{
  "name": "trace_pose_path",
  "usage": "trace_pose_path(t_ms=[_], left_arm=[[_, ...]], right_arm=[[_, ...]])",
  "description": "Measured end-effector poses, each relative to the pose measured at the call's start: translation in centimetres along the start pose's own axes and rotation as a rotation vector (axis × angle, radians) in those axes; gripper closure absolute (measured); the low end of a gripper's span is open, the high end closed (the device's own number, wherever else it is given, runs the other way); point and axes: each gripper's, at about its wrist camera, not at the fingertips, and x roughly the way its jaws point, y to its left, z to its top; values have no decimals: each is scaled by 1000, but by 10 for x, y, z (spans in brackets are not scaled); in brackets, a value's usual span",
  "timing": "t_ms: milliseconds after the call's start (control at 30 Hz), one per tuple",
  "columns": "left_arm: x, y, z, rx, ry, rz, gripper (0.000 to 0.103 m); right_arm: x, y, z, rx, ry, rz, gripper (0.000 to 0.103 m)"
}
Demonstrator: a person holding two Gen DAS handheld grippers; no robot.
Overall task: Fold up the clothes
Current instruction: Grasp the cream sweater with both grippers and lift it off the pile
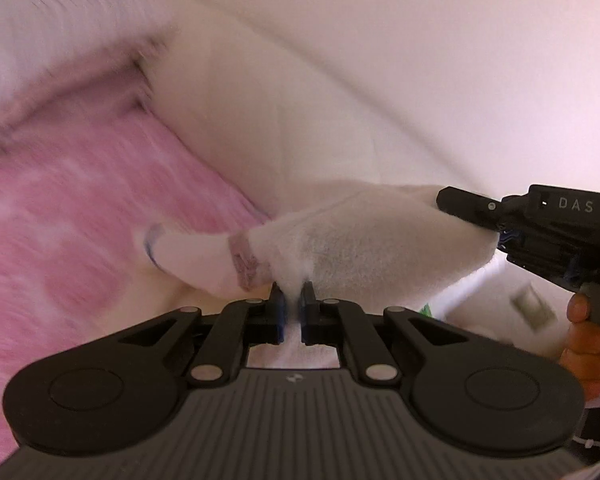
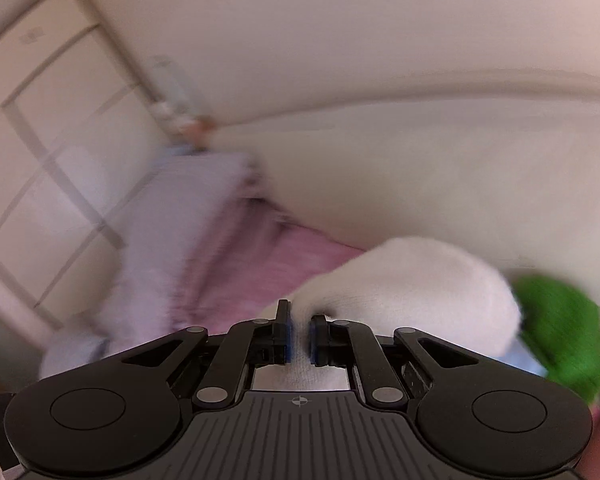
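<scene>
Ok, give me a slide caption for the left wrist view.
Both tools, left and right, pinch one white fleece garment and hold it above the pink bedspread.

White garment (image 1: 352, 232): fuzzy fleece cloth, matt. Pink bedcover (image 1: 80, 216): soft mottled fabric. Left gripper (image 1: 293, 306), right gripper (image 2: 300, 338): matt black plastic, ribbed housing.

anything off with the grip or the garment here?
Nothing stands out. Left gripper and right gripper are both shut on the white garment, which spans between them above the pink bedding. Blur hides the fine detail, and the green cloth at the edge is unclear.
</scene>
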Motion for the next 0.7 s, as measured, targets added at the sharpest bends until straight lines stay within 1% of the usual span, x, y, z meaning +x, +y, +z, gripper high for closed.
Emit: trace_pose_path(t_ms=[100,200,333,533,700], left_arm=[[-61,19,-6,-51,-113,60,99],[-133,38,-20,-88,-227,124,99],[-233,52,-38,-108,-359,216,99],[-398,67,-88,-120,-545,354,99],[-522,74,-128,-109,-666,472,99]], right_arm=[[2,52,-1,-83,10,123,96],[2,103,-6,-150,24,244,96],[-9,183,-27,-222,43,403,96],[-29,305,-77,-289,62,630,96],[-47,413,-135,-321,97,789,96]])
